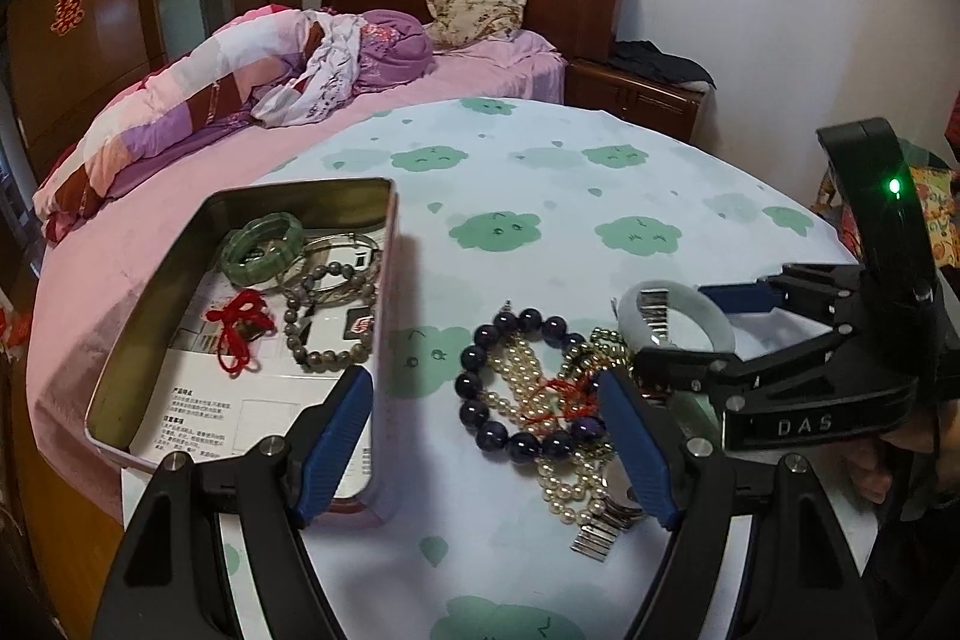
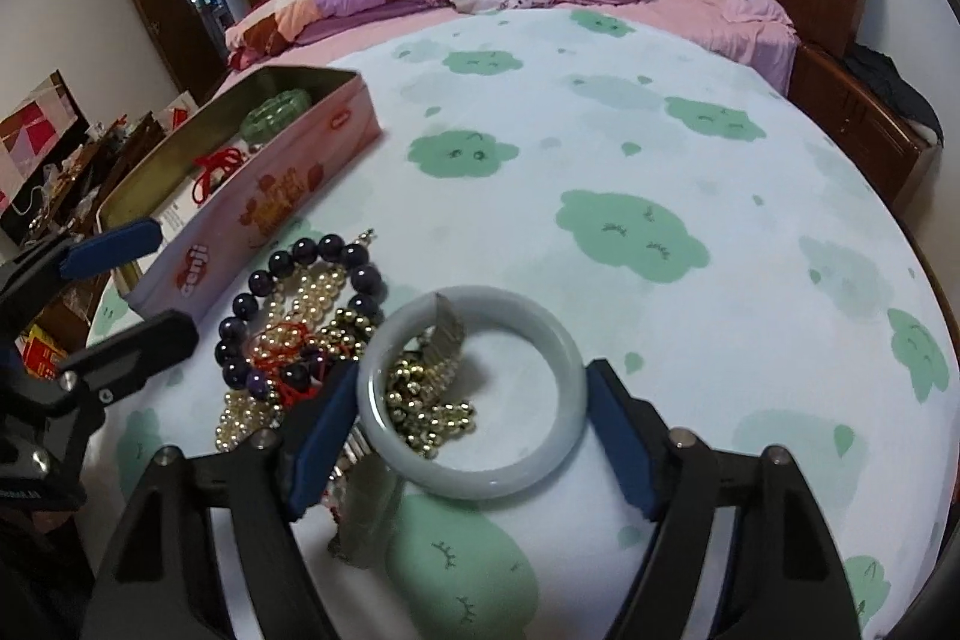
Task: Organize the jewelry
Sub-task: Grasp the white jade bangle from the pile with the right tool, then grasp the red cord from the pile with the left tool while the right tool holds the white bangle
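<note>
Right hand-held gripper (image 2: 471, 418) released, straddling pale bangle (image 2: 474, 466) near bench front edge; risk: closing pinches gold bead chain (image 2: 429, 409) inside, dragging the tangle.

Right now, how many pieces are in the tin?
4 visible in the tin: green bangle, silver bangle, grey bead bracelet, red cord. Others may hide beneath.

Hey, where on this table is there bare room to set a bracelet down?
The cloud-print tablecloth is bare from beyond the pale jade bangle out to the bed-side edge, and right of the pink tin. It is crowded between tin and bangle, where the dark bead bracelet and pearls are heaped.
</note>
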`<state>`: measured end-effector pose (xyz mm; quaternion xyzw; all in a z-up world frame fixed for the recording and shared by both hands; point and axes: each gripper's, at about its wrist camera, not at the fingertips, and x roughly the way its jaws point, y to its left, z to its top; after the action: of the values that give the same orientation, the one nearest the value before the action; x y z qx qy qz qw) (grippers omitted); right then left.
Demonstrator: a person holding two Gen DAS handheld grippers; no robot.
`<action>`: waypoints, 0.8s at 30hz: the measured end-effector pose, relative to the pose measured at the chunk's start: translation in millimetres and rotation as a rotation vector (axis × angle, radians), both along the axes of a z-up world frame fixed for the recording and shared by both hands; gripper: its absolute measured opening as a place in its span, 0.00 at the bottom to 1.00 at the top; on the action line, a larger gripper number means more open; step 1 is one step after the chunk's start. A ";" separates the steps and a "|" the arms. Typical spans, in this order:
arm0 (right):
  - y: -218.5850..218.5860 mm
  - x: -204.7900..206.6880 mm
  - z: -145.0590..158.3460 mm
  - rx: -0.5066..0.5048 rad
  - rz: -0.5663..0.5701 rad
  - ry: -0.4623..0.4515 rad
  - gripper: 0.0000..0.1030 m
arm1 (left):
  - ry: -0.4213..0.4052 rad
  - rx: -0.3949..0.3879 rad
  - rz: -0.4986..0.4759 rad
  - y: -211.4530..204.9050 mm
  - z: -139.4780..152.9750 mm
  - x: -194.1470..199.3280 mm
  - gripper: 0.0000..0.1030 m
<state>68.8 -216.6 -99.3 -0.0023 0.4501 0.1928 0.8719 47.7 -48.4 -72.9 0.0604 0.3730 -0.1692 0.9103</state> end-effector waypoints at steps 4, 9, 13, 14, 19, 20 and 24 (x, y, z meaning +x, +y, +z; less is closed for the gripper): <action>-17.1 -3.2 6.7 0.006 -0.053 -0.034 0.76 | 0.001 0.014 -0.016 -5.5 -1.4 -1.5 0.75; -37.6 -0.5 11.7 -0.011 -0.114 -0.047 0.76 | 0.028 0.042 -0.019 -12.5 -8.7 2.0 0.75; -51.2 -0.4 10.3 0.003 -0.148 -0.043 0.76 | 0.030 0.072 -0.043 -21.4 -11.5 -2.2 0.75; -52.9 -0.1 9.7 0.004 -0.152 -0.043 0.76 | 0.029 0.076 -0.049 -23.7 -11.4 -4.0 0.75; -56.9 -3.8 10.2 0.012 -0.161 -0.057 0.76 | 0.015 0.076 -0.081 -34.0 -8.2 -6.9 0.75; -57.5 -4.3 10.2 0.015 -0.162 -0.058 0.76 | 0.018 0.076 -0.091 -36.9 -8.8 -6.4 0.75; -58.4 -5.2 9.4 0.025 -0.164 -0.061 0.76 | 0.057 0.054 -0.119 -49.0 -17.7 5.5 0.70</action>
<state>63.5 -275.1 -89.9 0.0397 0.4197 0.1264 0.8980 53.2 -97.4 -90.6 0.1022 0.3990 -0.2144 0.8857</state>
